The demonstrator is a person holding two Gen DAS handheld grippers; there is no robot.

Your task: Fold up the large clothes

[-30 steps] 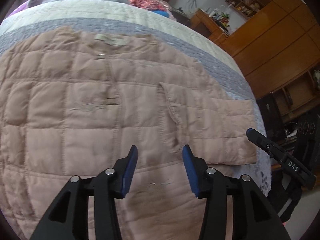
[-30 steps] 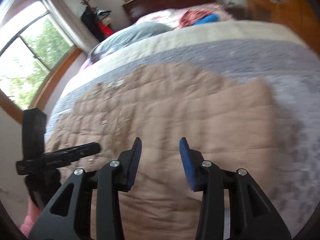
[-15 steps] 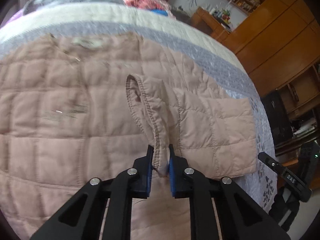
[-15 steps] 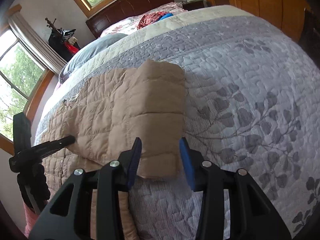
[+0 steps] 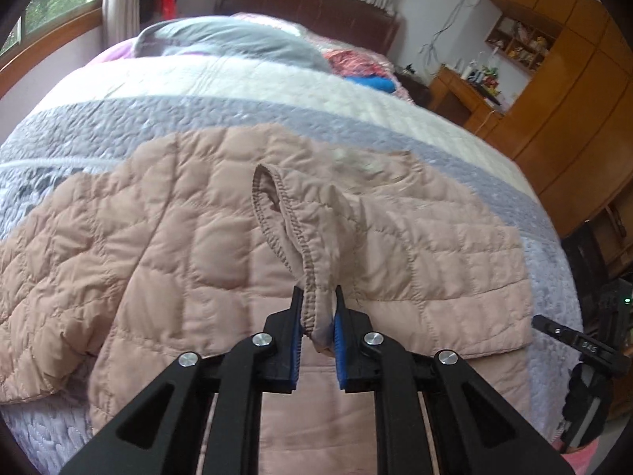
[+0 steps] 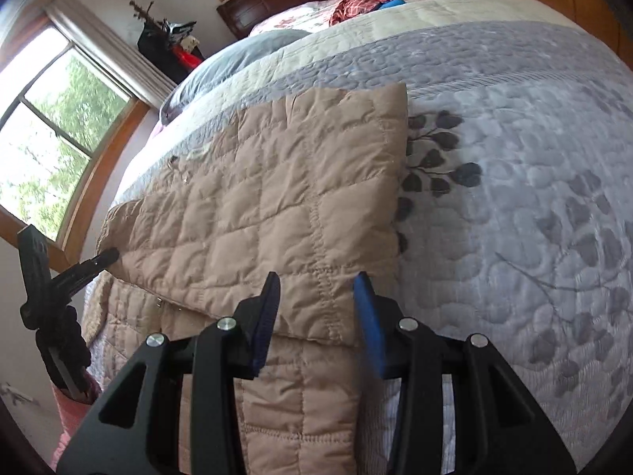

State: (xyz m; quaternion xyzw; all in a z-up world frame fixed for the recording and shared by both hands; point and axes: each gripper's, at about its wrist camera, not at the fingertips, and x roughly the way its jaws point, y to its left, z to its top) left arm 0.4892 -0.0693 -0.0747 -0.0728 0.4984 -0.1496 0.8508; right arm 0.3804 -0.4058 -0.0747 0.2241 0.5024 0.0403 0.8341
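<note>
A beige quilted jacket (image 5: 178, 237) lies spread on the bed, its right side folded over the body. In the left wrist view my left gripper (image 5: 318, 312) is shut on the sleeve cuff (image 5: 304, 273), which rises off the jacket in a loop. My right gripper (image 6: 318, 297) hovers over the near corner of the folded panel (image 6: 277, 198). Its jaws are closing, with the fabric edge lying between them and the pads not pressing on it. The right gripper (image 5: 573, 342) also shows at the bed's right edge, and the left gripper (image 6: 83, 271) at the far left.
A grey leaf-patterned quilt (image 6: 514, 198) covers the bed. A grey pillow (image 5: 237, 37) and loose clothes (image 5: 364, 67) lie by the dark headboard (image 5: 308, 4). Wooden cabinets (image 5: 573, 99) stand on the right, and a window (image 6: 51, 138) on the left.
My left gripper shut on the sleeve cuff and lifted it leftward over the jacket. My right gripper swung to the jacket's folded right edge and sank closer, its jaws slightly narrower.
</note>
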